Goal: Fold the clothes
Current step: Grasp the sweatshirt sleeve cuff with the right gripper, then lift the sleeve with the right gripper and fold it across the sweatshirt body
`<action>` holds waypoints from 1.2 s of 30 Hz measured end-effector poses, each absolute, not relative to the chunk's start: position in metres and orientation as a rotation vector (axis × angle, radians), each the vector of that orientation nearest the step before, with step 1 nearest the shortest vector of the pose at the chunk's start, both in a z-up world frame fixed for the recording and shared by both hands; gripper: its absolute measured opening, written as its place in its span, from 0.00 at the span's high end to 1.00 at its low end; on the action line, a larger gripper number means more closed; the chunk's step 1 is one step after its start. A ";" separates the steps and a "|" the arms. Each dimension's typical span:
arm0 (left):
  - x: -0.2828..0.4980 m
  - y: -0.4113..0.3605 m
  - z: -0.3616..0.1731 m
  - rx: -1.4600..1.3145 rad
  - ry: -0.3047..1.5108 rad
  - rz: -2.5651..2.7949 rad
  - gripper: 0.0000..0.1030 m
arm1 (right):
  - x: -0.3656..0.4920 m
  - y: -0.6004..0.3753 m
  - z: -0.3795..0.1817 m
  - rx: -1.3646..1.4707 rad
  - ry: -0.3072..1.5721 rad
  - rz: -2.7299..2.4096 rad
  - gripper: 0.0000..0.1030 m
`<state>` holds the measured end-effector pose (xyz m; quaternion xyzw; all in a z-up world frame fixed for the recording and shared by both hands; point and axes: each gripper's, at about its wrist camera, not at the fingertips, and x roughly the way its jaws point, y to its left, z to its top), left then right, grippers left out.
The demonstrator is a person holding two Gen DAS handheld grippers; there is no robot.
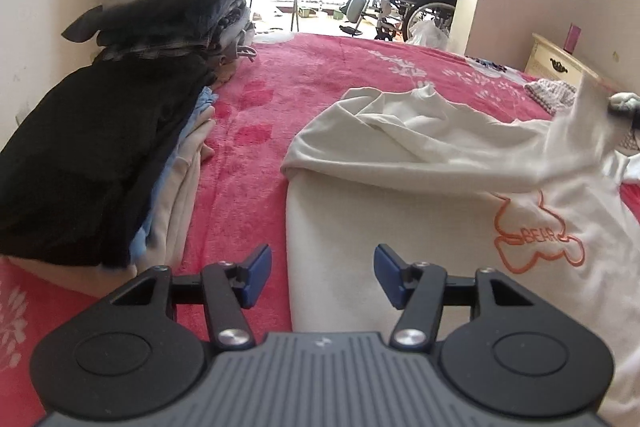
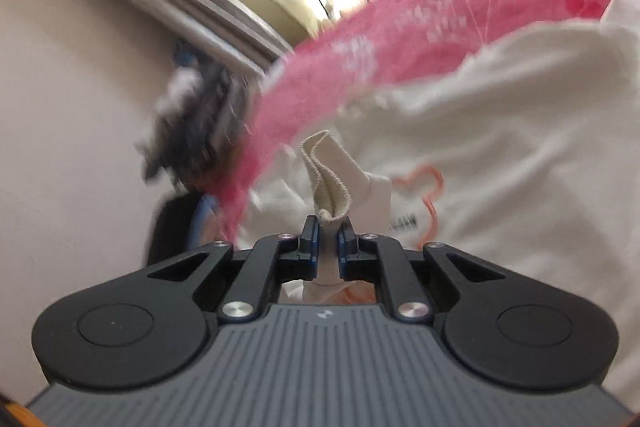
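Partly blurred clothes pile (image 2: 196, 123) beyond right claw (image 2: 328, 239)

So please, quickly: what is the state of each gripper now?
Left gripper: open, empty, above the edge of the white cotton sweatshirt with orange bear outline.
Right gripper: shut on the sweatshirt's ribbed cuff.

A white sweatshirt (image 1: 400, 195) with an orange bear outline and lettering embroidered on the chest is spread on the pink bed blanket (image 1: 248, 131). One side has been folded over so that a sleeve lies rumpled across the body. In the right wrist view a ribbed cuff (image 2: 326, 179) of the sweatshirt is seen pinched and lifted clear of the rest. A stack of folded clothes (image 1: 92, 163), topped by a black garment, is set well apart at the left
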<state>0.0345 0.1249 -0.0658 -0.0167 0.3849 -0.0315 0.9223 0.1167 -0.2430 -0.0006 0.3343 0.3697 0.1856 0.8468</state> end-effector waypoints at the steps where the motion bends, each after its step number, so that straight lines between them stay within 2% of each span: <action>1: 0.035 0.125 -0.067 -0.043 0.793 -0.063 0.43 | 0.118 -0.245 0.011 0.706 0.737 0.405 0.93; 7: 0.031 0.128 -0.073 -0.106 0.794 -0.066 0.43 | 0.165 -0.206 0.068 0.656 0.568 0.530 0.93; 17: 0.005 0.169 -0.078 -0.212 0.764 -0.040 0.43 | 0.245 0.004 0.137 0.472 0.513 0.942 0.93; 23: -0.004 0.203 -0.089 -0.333 0.759 -0.006 0.43 | 0.276 0.113 0.143 0.322 0.530 1.074 0.93; 30: -0.005 0.220 -0.095 -0.407 0.748 -0.019 0.43 | 0.292 0.161 0.137 0.239 0.519 1.133 0.93; 36: -0.006 0.232 -0.099 -0.447 0.747 -0.021 0.42 | 0.291 0.150 0.152 0.272 0.430 1.203 0.93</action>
